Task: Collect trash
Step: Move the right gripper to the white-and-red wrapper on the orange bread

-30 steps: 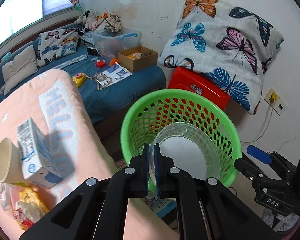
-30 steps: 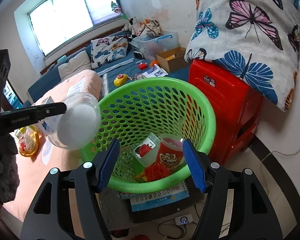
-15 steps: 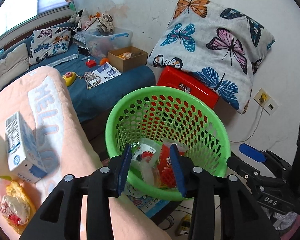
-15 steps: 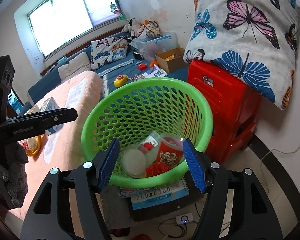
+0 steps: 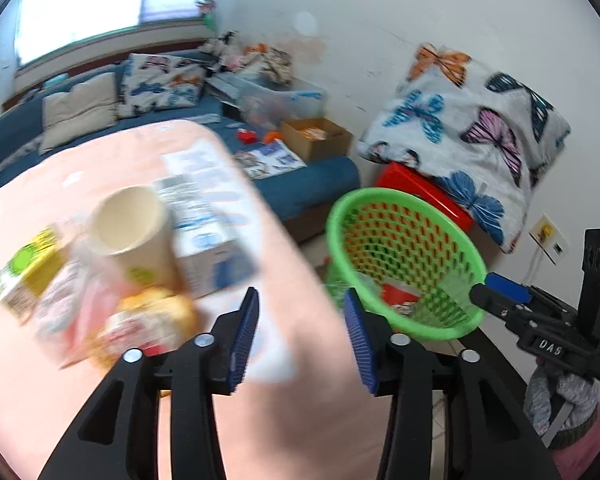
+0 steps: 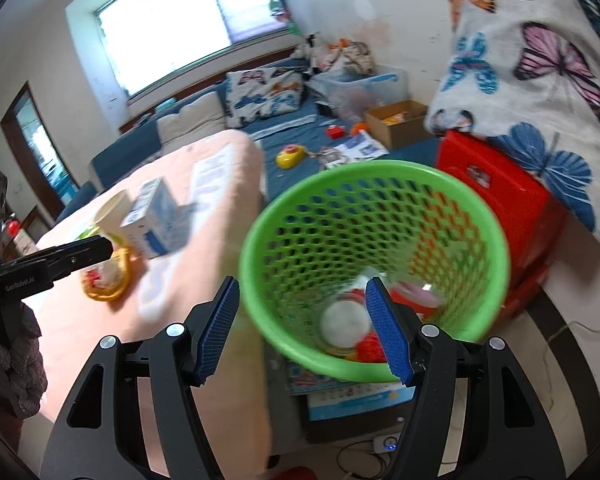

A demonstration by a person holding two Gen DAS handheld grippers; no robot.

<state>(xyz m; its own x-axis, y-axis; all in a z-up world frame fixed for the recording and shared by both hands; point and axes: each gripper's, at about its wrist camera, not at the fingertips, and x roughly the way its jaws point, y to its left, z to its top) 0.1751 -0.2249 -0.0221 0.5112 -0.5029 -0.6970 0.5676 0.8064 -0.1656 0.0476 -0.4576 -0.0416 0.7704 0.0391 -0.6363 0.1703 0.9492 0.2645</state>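
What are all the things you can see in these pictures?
basket: one, green, on the floor beside the bed
clear cup: one, see-through, inside the basket
paper cup: one, cream, on the pink blanket
milk carton: one, white and blue, behind the paper cup
wrappers: a blurry pile, yellow and red, near the cup
stool: red, behind the basket
butterfly pillow: one, on the stool
left gripper: black, blue pads, opening, empty
right gripper: black, blue pads, open, empty

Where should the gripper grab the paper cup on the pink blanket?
Probably by the rim of the paper cup: it leans with its open mouth facing up toward the left gripper, so one finger could slip inside, one outside. Come from above, clear of the milk carton behind it.
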